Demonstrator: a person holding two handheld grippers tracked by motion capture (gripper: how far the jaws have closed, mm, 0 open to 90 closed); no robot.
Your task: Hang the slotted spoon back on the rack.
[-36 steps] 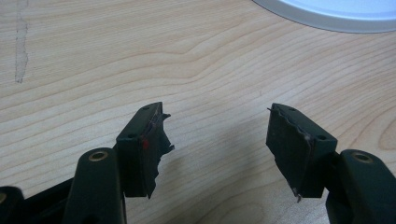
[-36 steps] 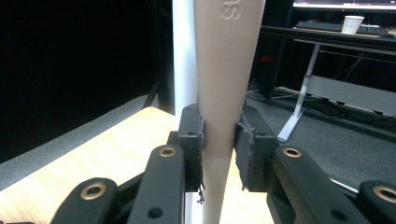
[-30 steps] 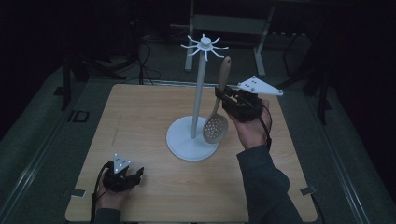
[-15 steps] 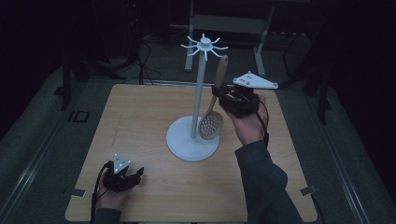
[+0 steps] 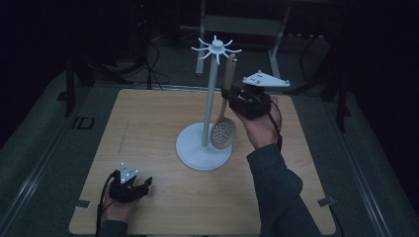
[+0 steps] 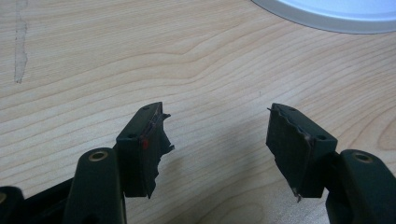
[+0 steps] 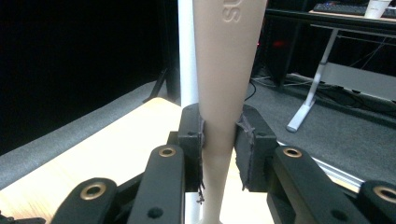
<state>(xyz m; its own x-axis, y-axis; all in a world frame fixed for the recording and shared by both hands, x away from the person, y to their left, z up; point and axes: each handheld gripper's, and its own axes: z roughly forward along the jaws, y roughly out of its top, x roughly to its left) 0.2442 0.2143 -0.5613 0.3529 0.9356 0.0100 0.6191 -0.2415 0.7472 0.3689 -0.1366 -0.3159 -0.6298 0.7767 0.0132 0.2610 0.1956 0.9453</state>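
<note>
The right gripper [image 7: 219,154] has its jaws closed on the narrow part of the handle of a beige slotted spoon with a round perforated bowl [image 5: 223,132]. In the right gripper view, both black pads press the handle from either side, and the handle widens above them. The spoon's long axis runs near vertical, handle end up and bowl down. In the high view, the right gripper [image 5: 228,96] sits just beside the post of a white utensil stand with a round base and a crown of radial hooks [image 5: 211,98]. The handle tip lies close under the hooks; whether it touches one cannot be determined. The bowl appears to hang above the stand's base, beside the post.

Judgement: the next move depends on the short gap between handle tip and hook, upward and toward the post. The right hand [image 5: 259,129] is the nearer one.

The left gripper [image 6: 215,140] rests low over the light wooden tabletop [image 5: 148,128], well apart from the stand, jaws spread wide and holding nothing.
</note>
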